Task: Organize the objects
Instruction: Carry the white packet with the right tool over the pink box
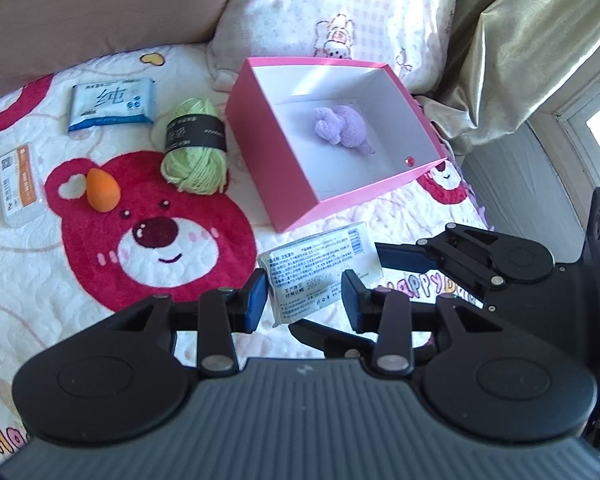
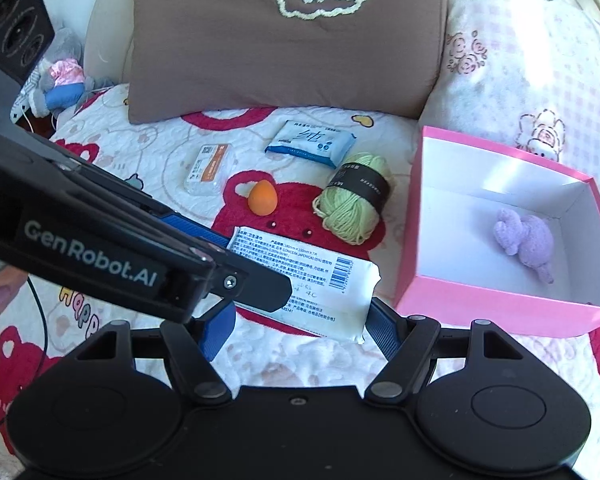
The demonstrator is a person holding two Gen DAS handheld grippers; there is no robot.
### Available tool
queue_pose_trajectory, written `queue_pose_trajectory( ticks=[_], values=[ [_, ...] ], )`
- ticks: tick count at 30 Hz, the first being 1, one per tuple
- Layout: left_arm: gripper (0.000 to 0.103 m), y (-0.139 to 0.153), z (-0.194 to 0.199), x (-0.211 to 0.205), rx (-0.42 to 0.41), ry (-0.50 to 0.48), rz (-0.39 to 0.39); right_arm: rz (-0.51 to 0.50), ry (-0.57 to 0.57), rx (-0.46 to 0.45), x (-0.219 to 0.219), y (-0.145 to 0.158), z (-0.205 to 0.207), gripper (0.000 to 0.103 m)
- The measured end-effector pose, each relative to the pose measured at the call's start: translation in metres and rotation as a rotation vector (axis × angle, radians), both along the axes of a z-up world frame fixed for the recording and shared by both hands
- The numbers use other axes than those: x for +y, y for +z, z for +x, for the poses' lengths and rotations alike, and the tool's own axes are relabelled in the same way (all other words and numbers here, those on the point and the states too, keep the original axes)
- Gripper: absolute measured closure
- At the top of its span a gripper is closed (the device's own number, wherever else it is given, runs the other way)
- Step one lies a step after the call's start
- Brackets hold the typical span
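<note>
Nearest, the left hand-held gripper (image 1: 305, 295): blue pads apart, straddling one end of the white wipes packet (image 1: 320, 270) lying flat on the bed quilt (image 1: 40, 280), the pads not visibly pressing it. Right hand-held gripper (image 2: 300, 330): jaws wide, one pad at each side of the same packet's near edge; whether they touch it cannot be told. The two grippers meet over this packet, so the room around it is tight.

Next out: pink box (image 1: 260, 152), open-topped, white inside, its near corner just beyond the packet; a purple plush toy (image 1: 342, 125) lies on its floor, with bare floor around it.

Left of the box: green yarn skein (image 1: 196, 148) with black band, just beside the box wall. Orange makeup sponge (image 1: 102, 191), standing apart on the red bear print. Small white-and-orange packet (image 1: 20, 184), near the quilt's left edge. Blue tissue pack (image 1: 112, 105), beyond the skein.

Farthest: brown cushion (image 2: 284, 36) and pink-checked pillow (image 1: 340, 12), closing the far edge; curtain (image 1: 520, 52) at right.
</note>
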State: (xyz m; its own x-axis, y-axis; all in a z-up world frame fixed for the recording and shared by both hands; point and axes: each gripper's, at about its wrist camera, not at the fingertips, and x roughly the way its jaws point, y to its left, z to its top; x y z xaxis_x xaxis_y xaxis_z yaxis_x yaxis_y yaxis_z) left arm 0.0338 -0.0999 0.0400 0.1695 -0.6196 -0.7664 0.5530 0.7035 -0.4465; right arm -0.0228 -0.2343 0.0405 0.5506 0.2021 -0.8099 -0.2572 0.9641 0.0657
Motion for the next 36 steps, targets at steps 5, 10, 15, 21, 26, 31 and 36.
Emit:
queue_pose_trajectory(
  ticks=[5, 10, 15, 21, 26, 31, 36],
  values=[
    [0.066, 0.012, 0.004, -0.021, 0.012, -0.019, -0.021, -0.013, -0.014, -0.016, -0.02, 0.016, 0.0, 0.027],
    [0.065, 0.027, 0.006, -0.045, -0.002, -0.043, -0.022, -0.02, -0.029, -0.03, -0.04, 0.029, 0.005, 0.027],
    [0.065, 0.037, 0.014, -0.074, -0.009, -0.063, -0.025, -0.011, -0.063, -0.035, -0.065, 0.037, 0.013, 0.027],
    [0.065, 0.039, 0.029, -0.117, 0.006, -0.073, -0.019, -0.069, -0.075, -0.048, -0.093, 0.038, 0.025, 0.027],
    [0.065, 0.033, 0.042, -0.155, 0.005, -0.09, -0.012, -0.095, -0.096, -0.035, -0.122, 0.03, 0.041, 0.027],
    [0.065, 0.018, 0.062, -0.184, 0.045, -0.063, -0.041, -0.091, -0.137, -0.007, -0.149, 0.02, 0.06, 0.027],
    [0.065, -0.006, 0.078, -0.21, 0.088, -0.059, -0.035, -0.109, -0.152, 0.036, -0.169, -0.001, 0.077, 0.027]
  ],
)
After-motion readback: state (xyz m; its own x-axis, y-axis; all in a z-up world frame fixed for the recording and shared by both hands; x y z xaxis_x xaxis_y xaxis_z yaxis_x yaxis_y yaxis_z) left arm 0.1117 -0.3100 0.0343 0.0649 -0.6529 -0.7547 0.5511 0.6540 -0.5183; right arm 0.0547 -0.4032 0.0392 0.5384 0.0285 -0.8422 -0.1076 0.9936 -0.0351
